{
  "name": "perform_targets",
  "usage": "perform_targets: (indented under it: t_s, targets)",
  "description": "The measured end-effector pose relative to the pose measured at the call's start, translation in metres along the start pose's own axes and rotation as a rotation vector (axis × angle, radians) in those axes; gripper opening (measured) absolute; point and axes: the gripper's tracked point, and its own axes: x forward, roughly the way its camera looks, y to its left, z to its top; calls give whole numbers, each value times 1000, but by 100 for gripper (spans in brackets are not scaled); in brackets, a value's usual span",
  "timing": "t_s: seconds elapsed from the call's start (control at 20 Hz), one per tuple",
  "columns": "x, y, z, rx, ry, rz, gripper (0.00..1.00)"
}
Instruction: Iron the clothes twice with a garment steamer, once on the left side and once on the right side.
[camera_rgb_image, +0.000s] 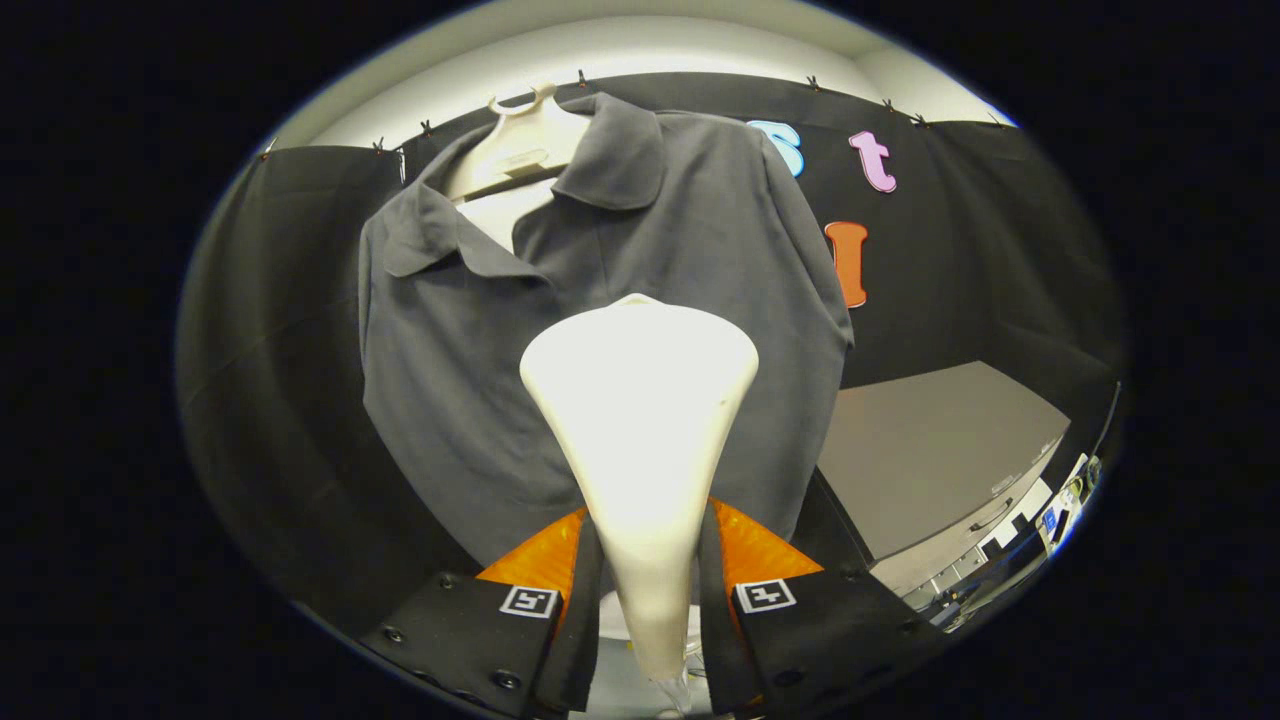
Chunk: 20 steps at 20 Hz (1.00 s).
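Both fingers of hand-held gripper (648, 560) apparently clamped on steamer (640, 420), before hung shirt (600, 330).

The camera sits on the claw (650, 585) and looks forward along its two fingers, tilted a little upward. It is very close to the white, cone-shaped plastic steamer head (640, 400), which both fingers press from each side. Just past it hangs the dark grey collared shirt (470, 330) on a white plastic hanger (520, 145), also quite near. Off to the right and lower, the flat grey table (930, 450) lies farther away, beside the black cloth wall (260, 330).
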Motion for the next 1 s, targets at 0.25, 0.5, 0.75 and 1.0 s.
perform_targets:
  t_s: [0.25, 0.5, 0.75, 1.0]
  targets:
    - [-1, 30, 26, -13, -37, 27, 50]
    - [10, 74, 41, -40, -52, 81, 50]
    - [24, 110, 43, -63, -44, 130, 50]
    - [46, 123, 30, -78, -9, 136, 50]
